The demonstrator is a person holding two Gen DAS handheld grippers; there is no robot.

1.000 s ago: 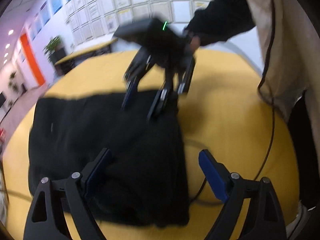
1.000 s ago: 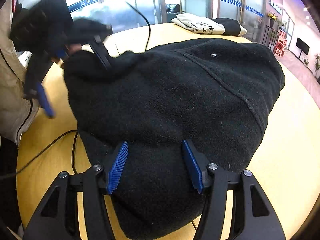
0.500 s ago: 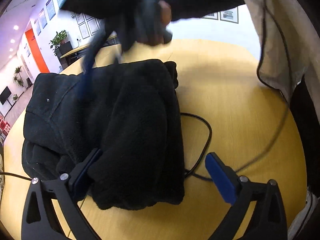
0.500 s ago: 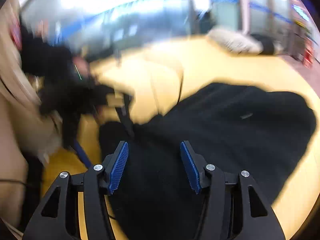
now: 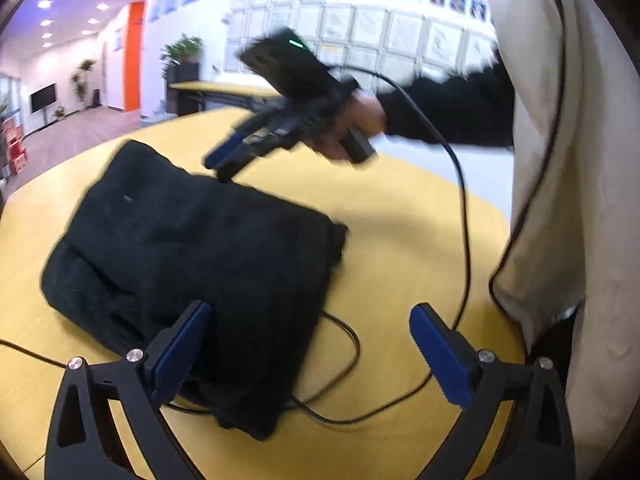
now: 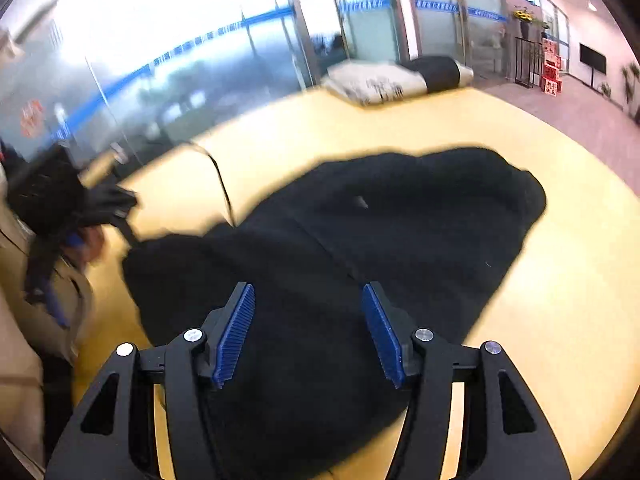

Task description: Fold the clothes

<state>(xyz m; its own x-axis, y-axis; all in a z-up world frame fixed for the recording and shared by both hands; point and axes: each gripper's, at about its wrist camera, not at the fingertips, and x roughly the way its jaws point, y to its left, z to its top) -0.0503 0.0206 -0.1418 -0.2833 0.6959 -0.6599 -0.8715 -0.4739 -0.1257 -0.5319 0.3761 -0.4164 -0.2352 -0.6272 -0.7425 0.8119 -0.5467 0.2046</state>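
A black fleece garment lies folded in a thick bundle on the yellow table. My left gripper is open and wide, low over the bundle's near right corner, with nothing between its blue pads. The right gripper is open and hovers above the same garment, holding nothing. In the left wrist view a hand holds the right gripper in the air above the garment's far edge. In the right wrist view the left gripper is a blur at the far left.
A black cable hangs from the right gripper and loops on the table beside the garment. The person's cream coat fills the right side. A folded white and black pile sits at the table's far end.
The right gripper has lifted off the garment and swung up and right. My left gripper has drawn back from the bundle, which now lies flatter and still.
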